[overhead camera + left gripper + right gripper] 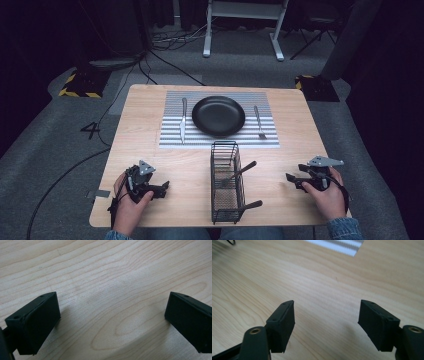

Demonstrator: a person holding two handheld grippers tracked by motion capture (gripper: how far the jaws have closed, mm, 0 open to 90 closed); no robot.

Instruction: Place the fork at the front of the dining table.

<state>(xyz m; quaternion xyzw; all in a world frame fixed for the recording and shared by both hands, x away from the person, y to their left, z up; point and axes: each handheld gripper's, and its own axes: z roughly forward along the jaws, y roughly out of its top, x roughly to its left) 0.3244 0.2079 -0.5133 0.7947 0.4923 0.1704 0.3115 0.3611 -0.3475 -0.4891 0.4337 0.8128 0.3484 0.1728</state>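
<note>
1. The left gripper [162, 188] is resting low at the near left of the table [150, 150], matt black with a grey three-cornered plate on top; in the left gripper view its blocky jaws are standing wide apart with nothing but pale wood grain between them.
2. The right gripper [291, 179] is sitting at the near right, jaws spread wide and holding nothing — bare wood is showing between them in the right gripper view.
3. Between the two, and apart from both, a black wire-mesh basket [226, 182] is standing upright, two dark-handled utensils [240, 172] leaning out of it.
4. Farther back, a grey-and-white striped placemat [220, 137] is carrying a round, matt black plate [218, 116], with a metal knife [183, 120] lying to its left and a metal fork [258, 121] to its right.
5. The table is light, smooth wood with rounded corners, standing on grey carpet — dark curtains, trailing cables and a white frame are filling the room behind.
</note>
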